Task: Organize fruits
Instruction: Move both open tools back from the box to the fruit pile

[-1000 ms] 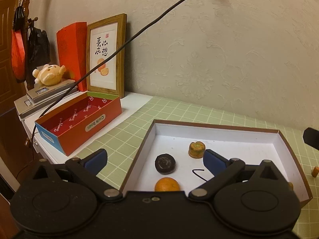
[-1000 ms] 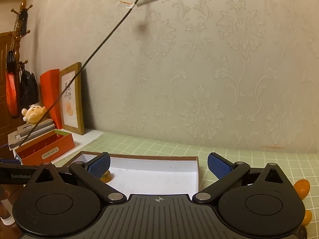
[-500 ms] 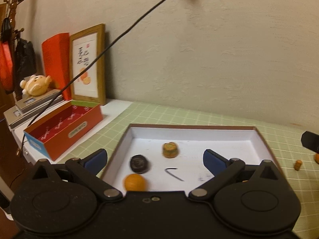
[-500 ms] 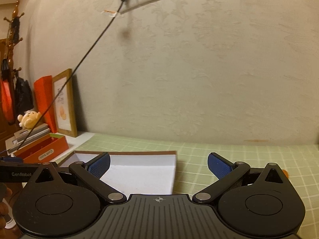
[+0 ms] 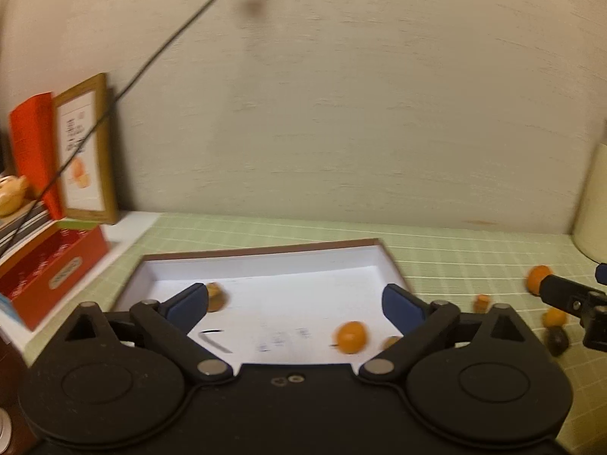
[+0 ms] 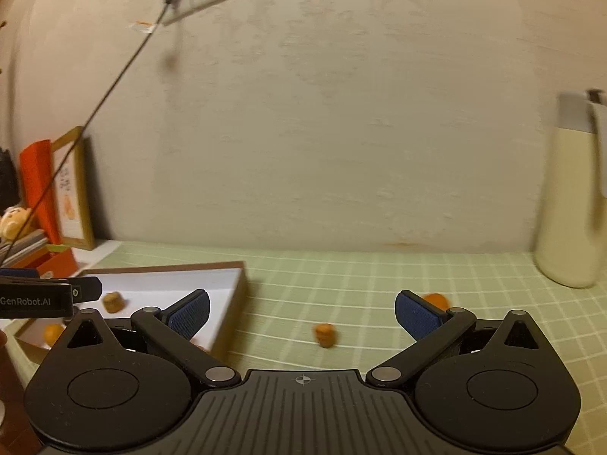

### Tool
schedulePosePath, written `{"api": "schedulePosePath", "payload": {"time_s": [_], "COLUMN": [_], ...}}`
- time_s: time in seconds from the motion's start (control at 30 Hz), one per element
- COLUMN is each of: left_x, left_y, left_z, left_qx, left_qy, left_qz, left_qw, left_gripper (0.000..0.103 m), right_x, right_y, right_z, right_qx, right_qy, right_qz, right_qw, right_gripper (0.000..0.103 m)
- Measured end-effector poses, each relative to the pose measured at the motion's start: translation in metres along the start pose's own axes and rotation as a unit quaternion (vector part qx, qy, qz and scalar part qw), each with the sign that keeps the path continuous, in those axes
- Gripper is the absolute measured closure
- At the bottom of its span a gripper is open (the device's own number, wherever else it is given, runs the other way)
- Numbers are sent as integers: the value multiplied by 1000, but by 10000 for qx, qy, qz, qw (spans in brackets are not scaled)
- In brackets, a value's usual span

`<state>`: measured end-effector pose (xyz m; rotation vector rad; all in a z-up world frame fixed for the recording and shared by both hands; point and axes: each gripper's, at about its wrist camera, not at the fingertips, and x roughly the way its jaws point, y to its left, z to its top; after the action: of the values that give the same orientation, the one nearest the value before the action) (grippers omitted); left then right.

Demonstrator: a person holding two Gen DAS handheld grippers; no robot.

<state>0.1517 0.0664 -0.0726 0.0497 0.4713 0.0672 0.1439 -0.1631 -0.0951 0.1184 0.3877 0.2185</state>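
Looking along the left gripper (image 5: 295,305), the white tray (image 5: 390,261) with its brown rim lies straight ahead on the green checked cloth (image 5: 455,242), and an orange kumquat (image 5: 351,336) rests on the tray floor between the blue pads, nearer the right one; the jaws stand spread, have just been closing a little, and press on nothing. A brownish fruit (image 5: 216,295) sits just past the left pad, partly hidden by it, and a small black hex key (image 5: 212,337) lies on the tray floor. Off the tray to the right lie a small orange fruit (image 5: 482,302), a rounder orange one (image 5: 535,278) and a dark fruit (image 5: 557,342), with the black tip of the other tool reaching in front of them. A red box (image 5: 57,265), a framed picture (image 5: 85,151) and a cream container (image 5: 592,208) stand at the edges; everything is smeared by blur. From the right wrist view, the right gripper (image 6: 301,313) is also spread wide and bare, hovering over the cloth just right of the tray (image 6: 239,292); a small orange fruit (image 6: 325,334) lies on the cloth between its pads, untouched. Another orange fruit (image 6: 436,300) peeks from behind the right pad, and the left tool's black tip (image 6: 81,290) reaches over the tray, where a brownish fruit (image 6: 113,302) and an orange one (image 6: 53,333) lie.
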Motion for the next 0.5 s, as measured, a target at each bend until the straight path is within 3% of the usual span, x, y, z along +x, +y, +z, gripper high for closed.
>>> {"api": "schedulePosePath", "payload": {"time_s": [0.4, 0.5], "left_x": [15, 15], "left_y": [-61, -71], "left_z": [-4, -5], "left_qx": [395, 484], "left_qy": [100, 97], "left_qz": [-696, -816], "left_qw": [9967, 9954], "left_gripper": [27, 28], "right_x": [-13, -12], "right_y": [-47, -52], "right_z": [-13, -17], "right_qx": [191, 209], "right_qy": [207, 372], "right_qz": [-640, -637], "right_qw": [9976, 9971], "right_gripper": [1, 17]}}
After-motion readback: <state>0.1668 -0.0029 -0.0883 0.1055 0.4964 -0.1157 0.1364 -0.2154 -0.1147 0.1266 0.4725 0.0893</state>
